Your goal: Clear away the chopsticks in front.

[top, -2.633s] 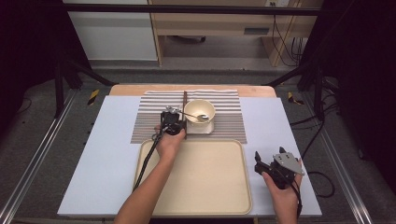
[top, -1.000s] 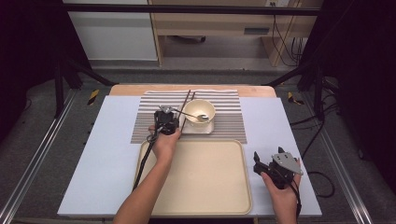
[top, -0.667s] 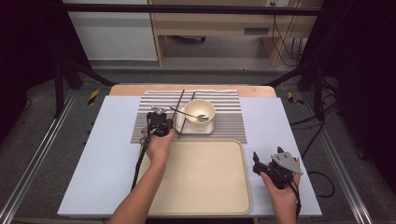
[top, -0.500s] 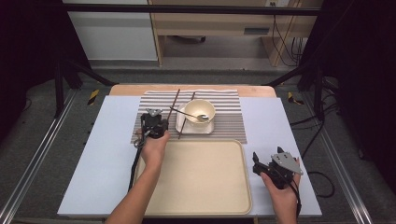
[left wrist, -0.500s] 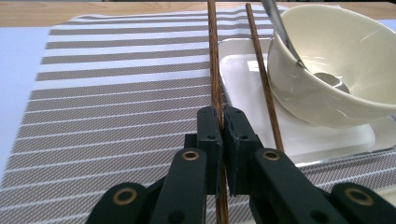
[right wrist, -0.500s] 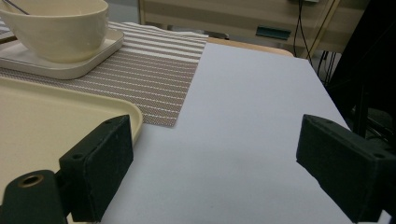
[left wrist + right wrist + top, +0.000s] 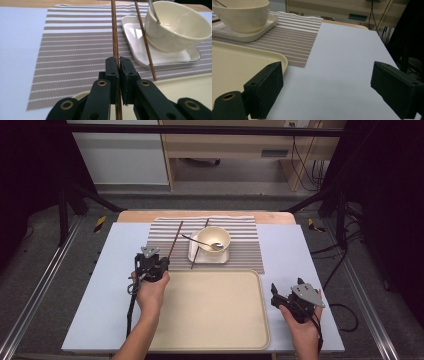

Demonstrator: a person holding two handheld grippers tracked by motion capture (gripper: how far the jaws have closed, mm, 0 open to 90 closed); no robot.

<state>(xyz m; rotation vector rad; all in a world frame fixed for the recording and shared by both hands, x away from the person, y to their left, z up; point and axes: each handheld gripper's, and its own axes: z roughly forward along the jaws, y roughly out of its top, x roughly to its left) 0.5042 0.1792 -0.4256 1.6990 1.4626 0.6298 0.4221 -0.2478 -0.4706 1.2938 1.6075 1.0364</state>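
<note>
Nearest the person, along the front edge of the counter [image 7: 90, 320], lies a cream tray [image 7: 210, 340] with nothing on it. At the tray's right front corner the right gripper [image 7: 285, 301] rests low over the blue surface, its jaws standing wide apart with nothing between them, as the right gripper view makes plain. At the tray's far left corner the left gripper [image 7: 161, 265] has its jaws clamped tight on one wooden chopstick [image 7: 114, 37], pinched near its near end; the stick runs away from the jaws over the left part of the striped placemat [image 7: 160, 237], pointing toward the counter's back edge.

Beyond the tray, on the placemat, sits a square white plate [image 7: 160, 57] with a cream bowl [image 7: 214, 239] on it and a spoon [image 7: 200, 241] lying in the bowl. The second chopstick [image 7: 199, 245] leans across the plate's left rim, untouched.

As a judgement, the work looks barely begun: one chopstick is picked up and in hand but not set down anywhere, and its partner, the bowl, the plate and the spoon remain to be handled.
</note>
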